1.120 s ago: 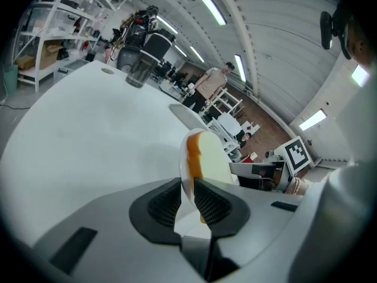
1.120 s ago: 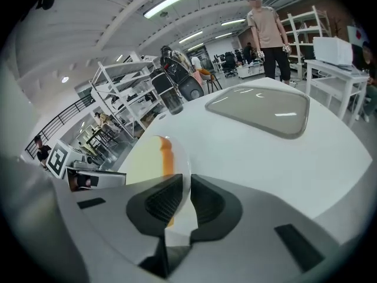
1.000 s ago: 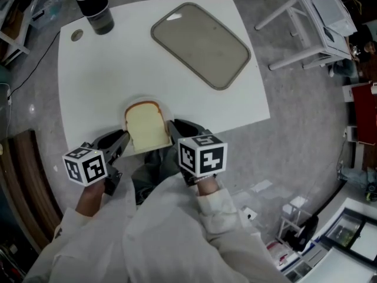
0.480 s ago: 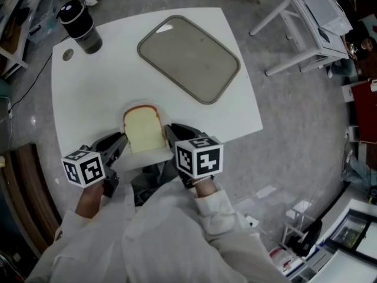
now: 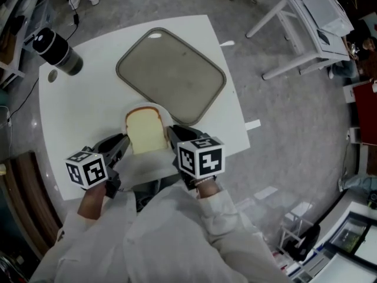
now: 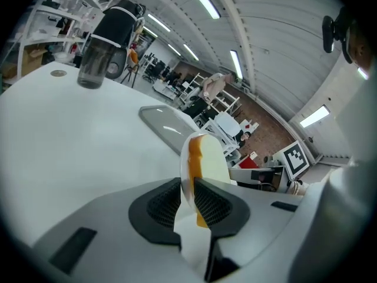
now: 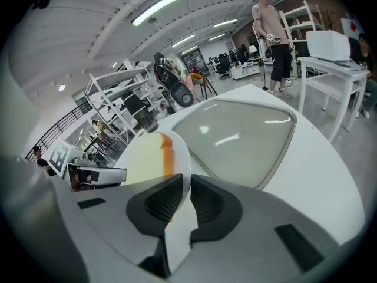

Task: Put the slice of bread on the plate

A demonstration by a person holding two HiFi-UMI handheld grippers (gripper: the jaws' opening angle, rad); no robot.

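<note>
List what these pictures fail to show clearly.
- Plate: head view, side rims covered by left gripper and right gripper.
- Gap between plate and table: no view shows beneath it.
- Round spot beside the tumbler: head view, too small to identify.

There is one slice of bread point(image 5: 145, 131), one plate point(image 7: 178, 229), one grey tray point(image 5: 171, 75), one dark bottle point(image 5: 57, 50), one small round cap point(image 5: 52, 75) and one white table point(image 5: 88, 117). There are two grippers: the left gripper point(image 5: 121, 141) and the right gripper point(image 5: 172, 132).
</note>
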